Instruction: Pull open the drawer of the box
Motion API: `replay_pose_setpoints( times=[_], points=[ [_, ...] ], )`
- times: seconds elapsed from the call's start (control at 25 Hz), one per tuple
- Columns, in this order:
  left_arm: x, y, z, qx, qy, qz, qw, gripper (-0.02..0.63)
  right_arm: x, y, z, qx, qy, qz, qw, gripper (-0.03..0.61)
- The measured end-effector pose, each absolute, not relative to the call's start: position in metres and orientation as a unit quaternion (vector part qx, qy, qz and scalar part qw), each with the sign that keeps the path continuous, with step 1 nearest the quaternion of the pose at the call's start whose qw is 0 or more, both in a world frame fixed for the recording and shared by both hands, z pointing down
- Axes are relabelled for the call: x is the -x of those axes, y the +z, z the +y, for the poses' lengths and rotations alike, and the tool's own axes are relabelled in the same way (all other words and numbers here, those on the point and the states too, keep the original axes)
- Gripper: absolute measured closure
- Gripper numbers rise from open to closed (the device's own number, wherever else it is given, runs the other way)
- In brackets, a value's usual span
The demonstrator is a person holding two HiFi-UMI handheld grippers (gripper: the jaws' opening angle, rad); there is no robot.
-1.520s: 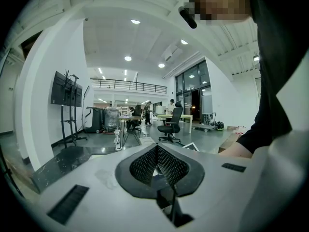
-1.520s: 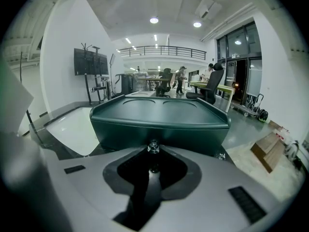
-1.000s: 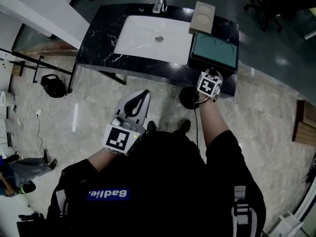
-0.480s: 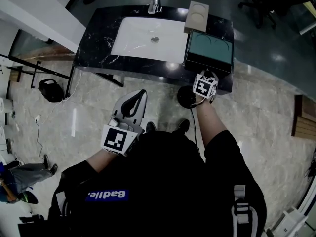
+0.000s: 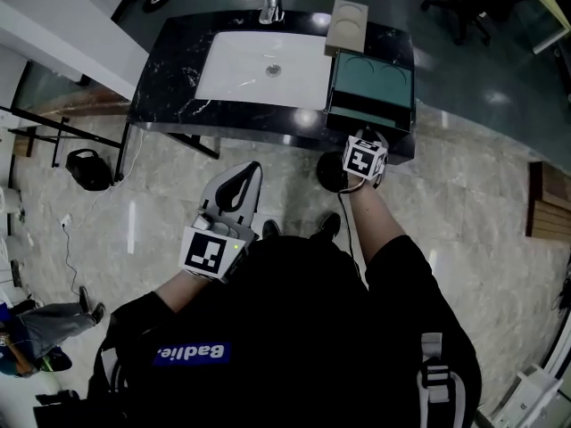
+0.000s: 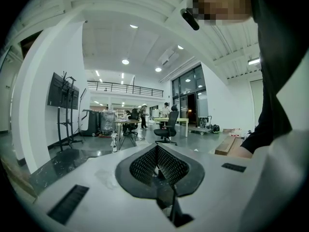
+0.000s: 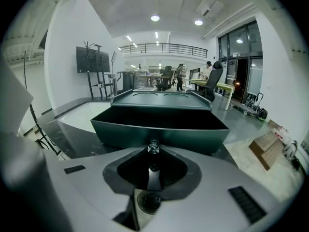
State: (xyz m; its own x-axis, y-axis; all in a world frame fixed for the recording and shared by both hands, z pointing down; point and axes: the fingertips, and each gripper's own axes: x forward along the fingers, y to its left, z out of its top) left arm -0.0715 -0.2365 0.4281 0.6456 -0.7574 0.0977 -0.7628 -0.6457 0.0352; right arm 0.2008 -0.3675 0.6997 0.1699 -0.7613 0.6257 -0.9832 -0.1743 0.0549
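Teal drawer [image 7: 159, 135] out further; R gripper [image 5: 367, 141] clamps knob [image 7: 153, 146].

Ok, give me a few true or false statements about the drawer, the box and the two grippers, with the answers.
1. The right gripper is shut on the knob of the drawer. True.
2. The box stands right of the white sink on the dark counter. True.
3. The drawer is fully closed. False: it is pulled partly out and its dark inside shows.
4. The left gripper steadies the box. False: it hangs by the person's body, shut on nothing.
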Motion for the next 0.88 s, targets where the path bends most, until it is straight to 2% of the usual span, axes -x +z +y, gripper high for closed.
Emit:
replay_pose_setpoints(
  times=[0.88],
  points=[
    [0.076, 0.419, -0.226, -0.915, 0.023, -0.403, 0.028, 0.621, -0.191, 0.702, -0.337, -0.730, 0.244, -0.593, 0.236, 0.508]
  ],
)
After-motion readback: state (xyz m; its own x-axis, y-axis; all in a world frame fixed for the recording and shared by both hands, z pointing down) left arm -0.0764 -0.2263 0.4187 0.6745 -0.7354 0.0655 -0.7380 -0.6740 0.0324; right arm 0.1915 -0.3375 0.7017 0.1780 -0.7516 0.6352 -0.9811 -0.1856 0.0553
